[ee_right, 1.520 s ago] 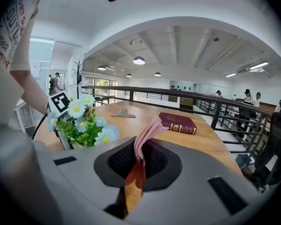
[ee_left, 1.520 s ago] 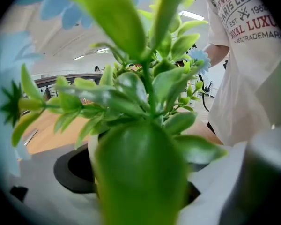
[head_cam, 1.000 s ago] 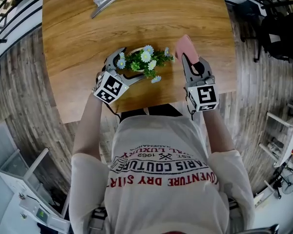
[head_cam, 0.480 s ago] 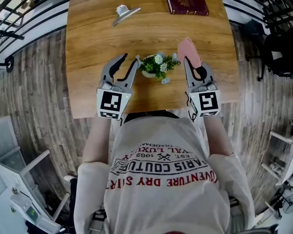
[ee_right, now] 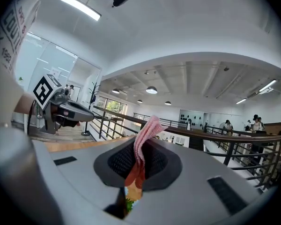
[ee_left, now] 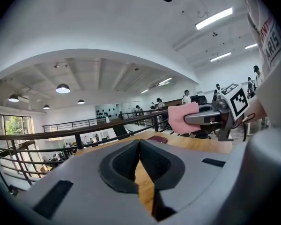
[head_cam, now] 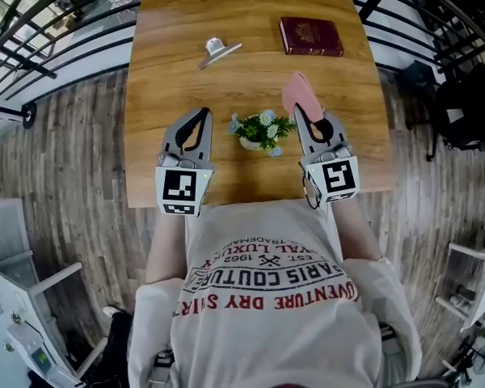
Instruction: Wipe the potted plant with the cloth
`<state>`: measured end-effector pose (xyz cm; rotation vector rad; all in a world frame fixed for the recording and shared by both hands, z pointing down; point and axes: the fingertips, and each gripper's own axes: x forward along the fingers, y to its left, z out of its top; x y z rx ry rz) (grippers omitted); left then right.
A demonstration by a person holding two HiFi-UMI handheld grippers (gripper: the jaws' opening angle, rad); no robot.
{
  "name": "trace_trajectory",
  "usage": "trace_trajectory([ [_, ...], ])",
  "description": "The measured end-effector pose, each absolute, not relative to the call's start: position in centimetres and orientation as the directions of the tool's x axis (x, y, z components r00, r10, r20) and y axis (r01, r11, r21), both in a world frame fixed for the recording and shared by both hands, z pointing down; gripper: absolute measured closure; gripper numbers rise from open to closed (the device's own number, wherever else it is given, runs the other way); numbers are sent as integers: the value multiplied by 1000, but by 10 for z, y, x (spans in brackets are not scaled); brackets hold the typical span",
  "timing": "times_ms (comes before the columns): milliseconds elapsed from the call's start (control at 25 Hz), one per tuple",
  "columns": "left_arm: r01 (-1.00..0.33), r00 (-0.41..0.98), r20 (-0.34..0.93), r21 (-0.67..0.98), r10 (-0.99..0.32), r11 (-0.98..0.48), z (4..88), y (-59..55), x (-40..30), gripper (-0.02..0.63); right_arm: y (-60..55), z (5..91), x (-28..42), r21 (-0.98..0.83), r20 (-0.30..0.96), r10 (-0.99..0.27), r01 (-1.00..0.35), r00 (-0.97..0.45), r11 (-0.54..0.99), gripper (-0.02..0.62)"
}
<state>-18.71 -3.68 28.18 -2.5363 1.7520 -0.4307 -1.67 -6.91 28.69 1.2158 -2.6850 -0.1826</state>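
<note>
Since the earlier frame, the left tongs (head_cam: 196, 115) have withdrawn from the potted plant (head_cam: 261, 129) and have just been closing; they now stand together, empty. The right tongs (head_cam: 301, 110) are clamped on the pink cloth (head_cam: 295, 94). The plant stands between both tongs, near the tabletop's (head_cam: 170, 47) near edge.

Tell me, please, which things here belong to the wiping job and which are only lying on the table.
For the job: potted plant; pink cloth, clamped in the right hand-held gripper.

Only lying about: dark red book; metal clip. Both lie farther back on the table, untouched.
</note>
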Motion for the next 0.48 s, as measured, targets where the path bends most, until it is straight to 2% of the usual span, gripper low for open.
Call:
trace_trajectory([
  [240,-922,334,181,-140,-925,-360,278,-37,-198,588,-73,284,-21,171,98,-754,-735,-649,656,557],
  [480,-929,302,169,-169,-938,-329,276,-41,-204,588,-75,284,-23,164,102,-750,-732,-654,661,557],
])
